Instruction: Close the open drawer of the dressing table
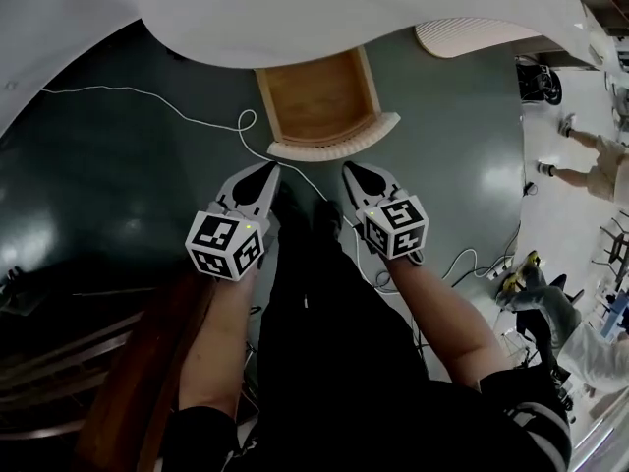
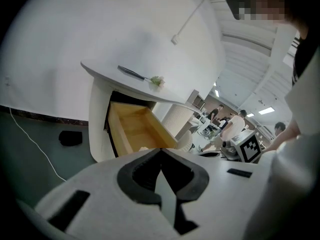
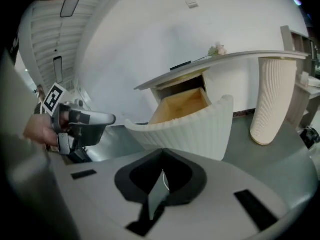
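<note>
Drawer (image 1: 319,101) stands pulled out of the dressing table (image 1: 295,18); my left gripper (image 1: 271,170) and right gripper (image 1: 350,170) hover near its ribbed front, jaws pressed together, apparently not touching.

Open drawer (image 1: 319,101) under dressing table (image 1: 295,8), cable (image 1: 197,118) leftward

Closed right gripper (image 3: 161,154) near pulled-out drawer (image 3: 195,126)

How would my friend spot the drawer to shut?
Look for the white dressing table. Under its curved top the drawer sticks out, with a ribbed white front. Unlike the ribbed leg beside it, it is light wood inside.
</note>
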`<state>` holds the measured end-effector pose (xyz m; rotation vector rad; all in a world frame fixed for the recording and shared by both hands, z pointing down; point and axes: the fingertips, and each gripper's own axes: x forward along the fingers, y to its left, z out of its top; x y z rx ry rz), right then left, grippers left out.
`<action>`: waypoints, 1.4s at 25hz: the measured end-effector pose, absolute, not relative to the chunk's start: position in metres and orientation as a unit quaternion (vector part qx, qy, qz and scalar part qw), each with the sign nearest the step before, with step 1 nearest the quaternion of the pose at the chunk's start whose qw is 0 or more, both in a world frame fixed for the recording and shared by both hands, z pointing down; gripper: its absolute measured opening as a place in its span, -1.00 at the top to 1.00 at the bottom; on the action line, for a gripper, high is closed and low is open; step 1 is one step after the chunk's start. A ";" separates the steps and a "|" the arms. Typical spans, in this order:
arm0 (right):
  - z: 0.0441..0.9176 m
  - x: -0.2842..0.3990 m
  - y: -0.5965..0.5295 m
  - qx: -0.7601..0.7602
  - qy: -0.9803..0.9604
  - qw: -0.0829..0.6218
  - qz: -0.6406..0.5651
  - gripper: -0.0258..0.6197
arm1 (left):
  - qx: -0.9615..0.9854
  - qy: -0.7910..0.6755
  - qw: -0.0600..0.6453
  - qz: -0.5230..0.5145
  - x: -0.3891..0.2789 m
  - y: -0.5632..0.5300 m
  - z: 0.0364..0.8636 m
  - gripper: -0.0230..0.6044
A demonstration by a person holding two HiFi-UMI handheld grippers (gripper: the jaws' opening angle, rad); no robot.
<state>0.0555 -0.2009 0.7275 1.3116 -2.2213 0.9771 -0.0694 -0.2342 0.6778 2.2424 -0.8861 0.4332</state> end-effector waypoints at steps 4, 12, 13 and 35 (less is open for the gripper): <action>0.738 0.060 -0.212 0.480 -0.782 0.183 0.352 0.83 | 0.858 -0.335 0.350 0.169 -0.066 -0.235 0.691 0.91; 0.738 0.063 -0.230 0.494 -0.773 0.170 0.359 0.84 | 0.860 -0.319 0.361 0.167 -0.057 -0.242 0.700 0.91; 0.738 0.061 -0.233 0.498 -0.771 0.164 0.363 0.84 | 0.862 -0.315 0.360 0.167 -0.057 -0.243 0.700 0.91; 0.733 0.047 -0.349 0.495 -0.802 0.163 0.293 0.87 | 0.875 -0.353 0.291 0.157 -0.107 -0.322 0.705 0.91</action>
